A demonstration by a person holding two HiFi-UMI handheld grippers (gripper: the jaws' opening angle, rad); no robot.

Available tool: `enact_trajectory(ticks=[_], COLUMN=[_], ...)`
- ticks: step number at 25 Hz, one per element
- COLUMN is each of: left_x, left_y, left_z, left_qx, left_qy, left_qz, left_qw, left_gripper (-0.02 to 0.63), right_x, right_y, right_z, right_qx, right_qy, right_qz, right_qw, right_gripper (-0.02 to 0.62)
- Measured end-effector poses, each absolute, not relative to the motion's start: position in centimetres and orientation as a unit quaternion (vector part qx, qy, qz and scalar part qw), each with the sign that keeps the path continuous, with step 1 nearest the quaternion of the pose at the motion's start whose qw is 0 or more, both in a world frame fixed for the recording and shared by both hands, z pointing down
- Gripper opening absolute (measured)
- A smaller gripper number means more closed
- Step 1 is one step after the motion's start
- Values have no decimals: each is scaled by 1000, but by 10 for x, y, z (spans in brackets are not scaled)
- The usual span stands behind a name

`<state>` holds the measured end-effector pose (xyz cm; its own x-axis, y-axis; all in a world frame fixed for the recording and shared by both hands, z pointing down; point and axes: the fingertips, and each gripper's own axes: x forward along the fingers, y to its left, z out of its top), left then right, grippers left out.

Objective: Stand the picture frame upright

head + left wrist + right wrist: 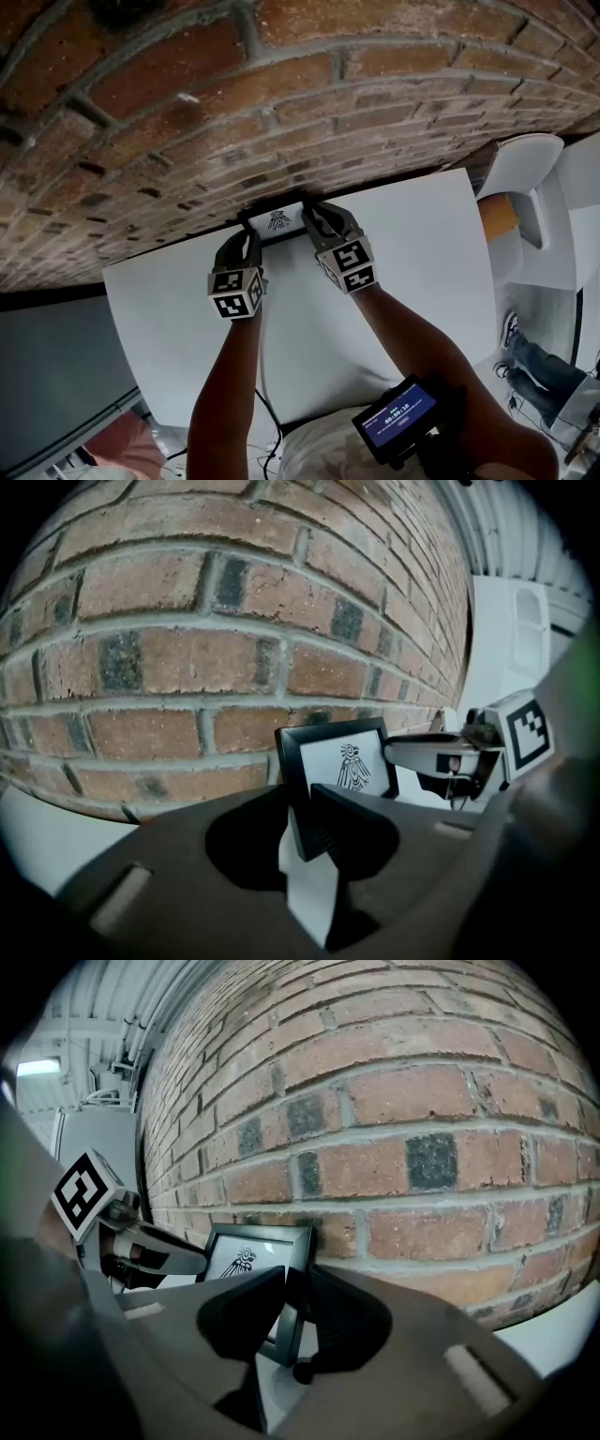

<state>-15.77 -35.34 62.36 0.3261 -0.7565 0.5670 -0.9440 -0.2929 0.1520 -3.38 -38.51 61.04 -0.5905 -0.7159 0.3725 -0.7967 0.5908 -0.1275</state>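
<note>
Pinching the left border of the picture frame (342, 759), the left gripper (306, 823) has its jaws closed on the black moulding low down near the corner. The right gripper (291, 1312) does the same on the opposite border, so the frame is carried between the two. It sits close to upright with the printed bird figure facing the person. The head view places it at the far edge of the white table (403, 281), just in front of the brick wall (187, 112).

Whether the bottom edge already rests on the table cannot be told from these views, and any prop on the back is hidden.

The step in hand looks like the final setting down. To do it well, both grips should stay even so the frame does not twist. The bottom edge should meet the table flat, not on one corner. A slight backward lean onto a rear prop or the bricks would steady it, since a frame this thin will likely tip forward if left dead vertical. Letting go one side at a time, slowly and without dragging a pad along the moulding, should show any wobble while the other grip can catch it
</note>
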Motion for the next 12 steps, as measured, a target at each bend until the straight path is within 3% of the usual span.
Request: enact_trajectory(ticks=[12], left_x=[-171], left_y=[-366], left_z=[639], left_qx=[774], left_qy=[-553], left_qz=[203], left_qw=[232], left_gripper=[81], right_x=[-46], right_y=[-395], right_z=[623], right_qx=[436], right_qy=[-875], right_qz=[146], right_qw=[148], right_gripper=[87])
